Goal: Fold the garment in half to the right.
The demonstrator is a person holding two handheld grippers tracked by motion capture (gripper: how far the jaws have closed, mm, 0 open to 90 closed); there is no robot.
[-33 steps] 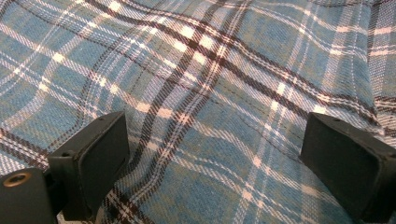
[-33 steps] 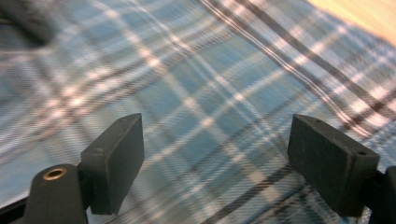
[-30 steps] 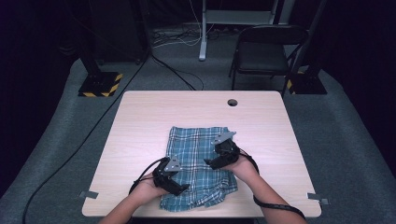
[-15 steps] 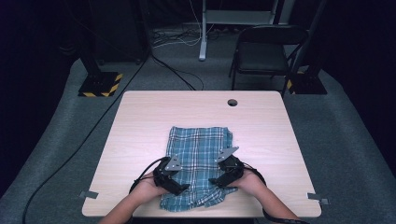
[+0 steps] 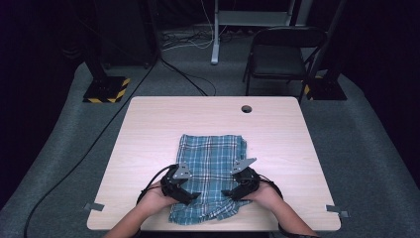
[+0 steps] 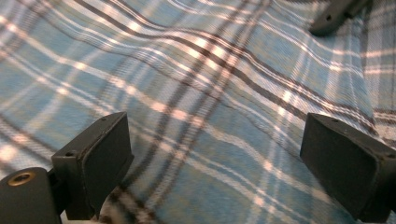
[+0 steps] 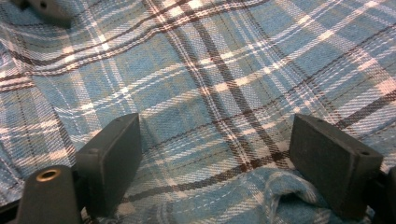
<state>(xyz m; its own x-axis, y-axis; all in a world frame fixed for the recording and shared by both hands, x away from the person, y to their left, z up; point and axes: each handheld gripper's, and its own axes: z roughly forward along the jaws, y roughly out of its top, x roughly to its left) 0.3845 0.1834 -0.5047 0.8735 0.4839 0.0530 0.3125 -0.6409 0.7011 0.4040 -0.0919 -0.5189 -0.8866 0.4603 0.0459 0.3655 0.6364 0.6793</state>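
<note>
A blue plaid cloth (image 5: 210,161) lies folded on the wooden table (image 5: 148,129), nearer the front edge. My left gripper (image 5: 190,197) rests low over the cloth's front left part, my right gripper (image 5: 230,194) over its front right part, and their tips point toward each other. In the left gripper view the left gripper (image 6: 215,158) stands wide open with flat plaid cloth (image 6: 196,93) beneath it. The right gripper (image 7: 215,158) is also wide open over the cloth (image 7: 210,70). A raised fold (image 7: 280,186) sits by its right pad.
A round cable hole (image 5: 246,108) is in the table's far side. A black folding chair (image 5: 282,54) stands behind the table, and a stand base with yellow-black stripes (image 5: 106,89) sits on the floor at the far left. Cables run across the carpet.
My right gripper has come down and toward the person, from the cloth's middle right to its front right part. The left gripper has stayed where it was.
</note>
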